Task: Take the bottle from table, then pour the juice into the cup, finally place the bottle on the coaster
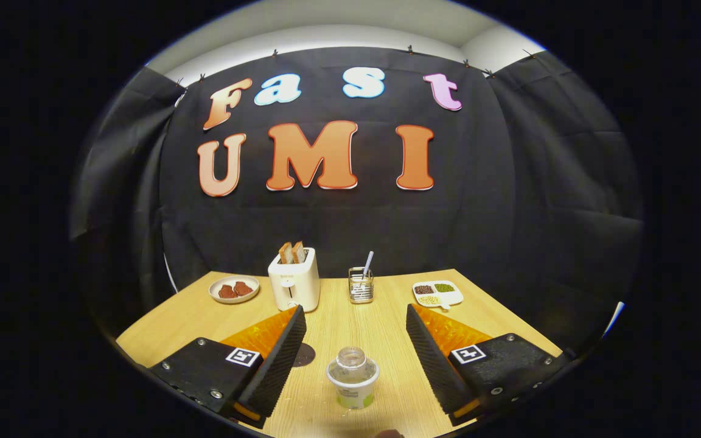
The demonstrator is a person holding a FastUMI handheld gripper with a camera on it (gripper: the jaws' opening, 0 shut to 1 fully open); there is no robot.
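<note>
Gripper (350, 340) wide open, bottle (352, 377) between the fingers, untouched. Could tip on closing off-centre; coaster (305, 354) half hidden behind left finger.

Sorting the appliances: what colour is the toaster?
White, seen in the gripper view: the toaster stands beyond the open gripper.

Clear uncapped bottle (352, 377) upright between spread tool (355, 319) fingers, dark coaster (304, 354) just left.
</note>
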